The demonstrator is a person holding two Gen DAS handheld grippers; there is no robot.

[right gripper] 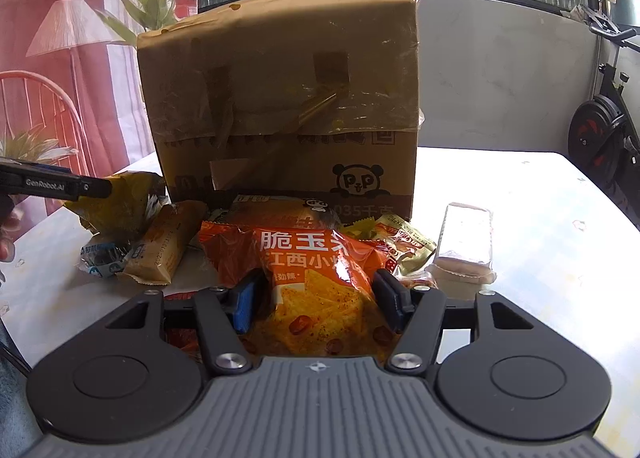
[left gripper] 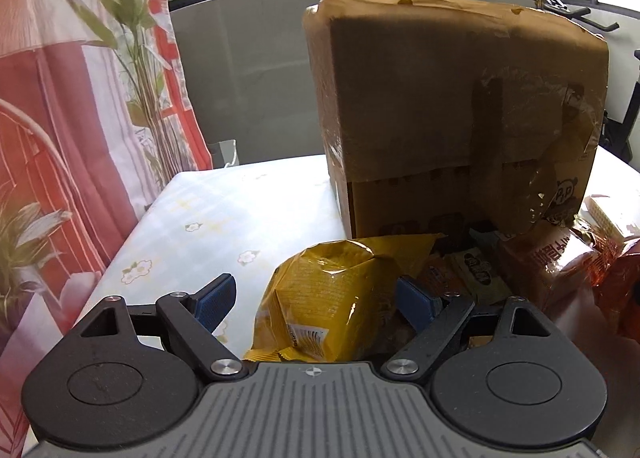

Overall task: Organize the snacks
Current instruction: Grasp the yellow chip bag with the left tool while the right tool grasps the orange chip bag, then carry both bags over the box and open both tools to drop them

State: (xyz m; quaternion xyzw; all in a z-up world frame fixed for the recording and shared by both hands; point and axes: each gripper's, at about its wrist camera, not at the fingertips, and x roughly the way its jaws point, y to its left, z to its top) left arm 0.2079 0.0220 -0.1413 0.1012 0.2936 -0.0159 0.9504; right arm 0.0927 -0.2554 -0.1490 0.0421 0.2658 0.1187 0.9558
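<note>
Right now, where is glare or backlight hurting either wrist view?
Left wrist view: bright windows leave the cardboard box face in shadow; sheen on the yellow bag. Right wrist view: tablecloth washed out white at right, glare on the orange chip bag.

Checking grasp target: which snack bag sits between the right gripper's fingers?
The orange chip bag, front of the pile, lies between the right gripper fingers. The yellow bag lies far left, by the left gripper.

Red curtain (left gripper: 60,97), exercise bike (right gripper: 600,129).
</note>
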